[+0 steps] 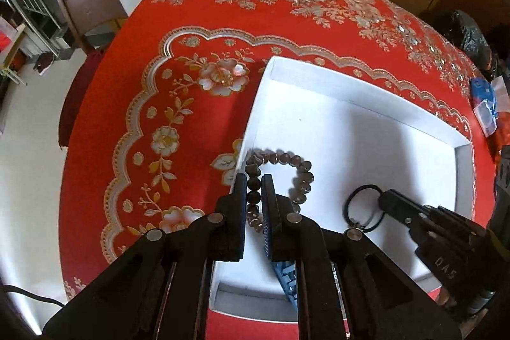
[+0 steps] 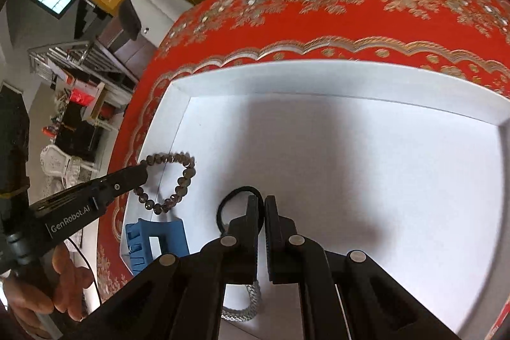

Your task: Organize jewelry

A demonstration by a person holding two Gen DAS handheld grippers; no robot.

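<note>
Right now my left gripper (image 1: pixel 254 180) pinches the bracelet (image 1: pixel 280 180), its fingers narrow with one strand of brown beads between them, and the loop hangs over the tray (image 1: pixel 350 129) at its 9 o'clock edge. In the right wrist view the same bracelet (image 2: pixel 172 180) dangles partly outside that wall, over the red cloth (image 2: pixel 350 21). My right gripper (image 2: pixel 264 203) is nearly closed on the black hair tie (image 2: pixel 236 196), which hangs over the tray floor toward 6 o'clock. A blue clip (image 2: pixel 156 241) lies inside the tray at about 7 o'clock, just beside the bracelet's low end. A silver chain (image 2: pixel 245 305) sits below my right fingers.

As I see it, both pieces are being carried down into the tray. The risks I weigh:
- The bracelet straddles the wall, so letting go here could drop it onto the cloth.
- Beads may snag the clip's teeth if I lower at this spot.
- Only one strand is pinched; a jerk could slip it free.
- The tie could land on the chain and tangle.
</note>
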